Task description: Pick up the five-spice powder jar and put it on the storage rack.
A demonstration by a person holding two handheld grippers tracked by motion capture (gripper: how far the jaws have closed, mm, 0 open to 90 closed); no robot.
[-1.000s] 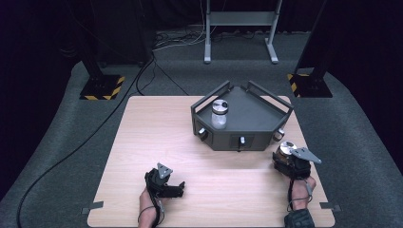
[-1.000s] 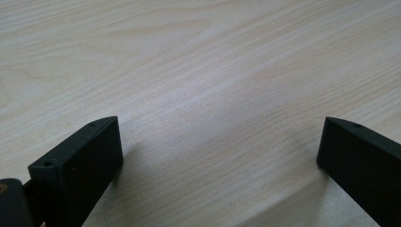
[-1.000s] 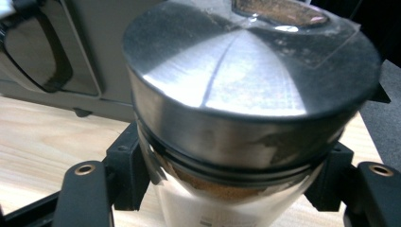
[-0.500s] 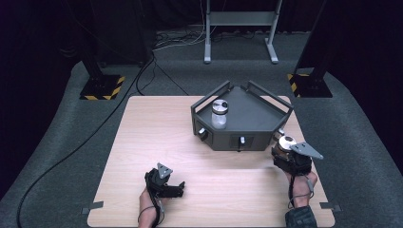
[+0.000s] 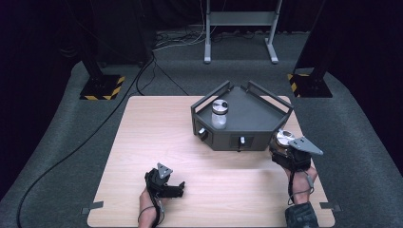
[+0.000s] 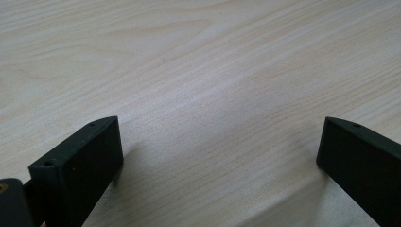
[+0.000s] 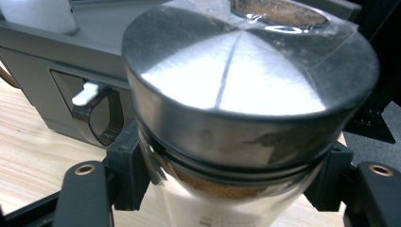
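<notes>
My right gripper (image 5: 284, 147) is shut on a jar (image 5: 284, 139) with a brushed metal lid (image 7: 246, 80), held off the table at the front right corner of the dark grey tray (image 5: 259, 116). In the right gripper view the jar (image 7: 222, 189) has a clear body with brown contents, and both jaws press on it just below the lid. A second jar (image 5: 219, 114), clear with a metal lid, stands inside the tray at its left. My left gripper (image 5: 180, 189) rests on the wooden table (image 5: 142, 142) near the front, open, with bare wood (image 6: 213, 109) between its jaws.
The tray's front wall has a cut-out with a small white latch (image 7: 86, 93). Black posts with yellow-striped bases (image 5: 102, 88) and a metal frame (image 5: 240, 28) stand on the floor beyond the table. A cable (image 5: 95, 128) trails off the left side.
My right gripper has risen with the jar and drawn closer to the tray's front right corner. The left gripper has stayed put.
</notes>
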